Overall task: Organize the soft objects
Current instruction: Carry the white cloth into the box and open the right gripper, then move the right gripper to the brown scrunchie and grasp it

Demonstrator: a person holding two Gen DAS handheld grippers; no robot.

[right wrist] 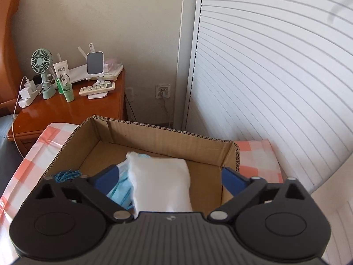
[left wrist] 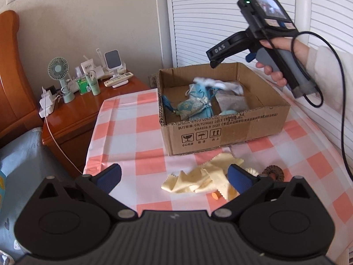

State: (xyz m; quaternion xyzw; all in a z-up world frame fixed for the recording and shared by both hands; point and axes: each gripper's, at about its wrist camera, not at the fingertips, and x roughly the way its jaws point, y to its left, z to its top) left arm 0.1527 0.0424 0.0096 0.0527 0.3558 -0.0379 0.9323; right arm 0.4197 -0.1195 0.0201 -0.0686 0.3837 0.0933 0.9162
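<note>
Looking down the left hand-held gripper (left wrist: 174, 176): jaws spread wide, nothing pinched. Yellow cloth (left wrist: 198, 182) right there on the bench (left wrist: 141, 119), crumpled, just ahead and a bit right of centre, one end hidden behind the right-side finger, the other reaching into the gap. Long axis roughly side to side with a tilt up toward the right, so more or less across the gap rather than along it. Probably calls for a small nudge right and down before closing, to catch the fat middle and not just a zigzag edge. Also a brown ring (left wrist: 273, 172) just beside the cloth on the right, partly hidden behind the finger, plus something small and orange (left wrist: 215, 196) peeking out from under the cloth, no idea what. Box (left wrist: 220, 130) further ahead, past the cloth, already holding blue pouches (left wrist: 194, 108) and a white pouch (right wrist: 161, 183). Right hand-held gripper (right wrist: 172, 174) up over the box, also spread wide and empty, white pouch lying below between the fingers, not pressed. So well apart from the yellow cloth, with the box wall in between. Left clearly the nearer one for this pick. Worth watching: thin floppy fabric, easy to grab a single layer or drag the ring along.
</note>
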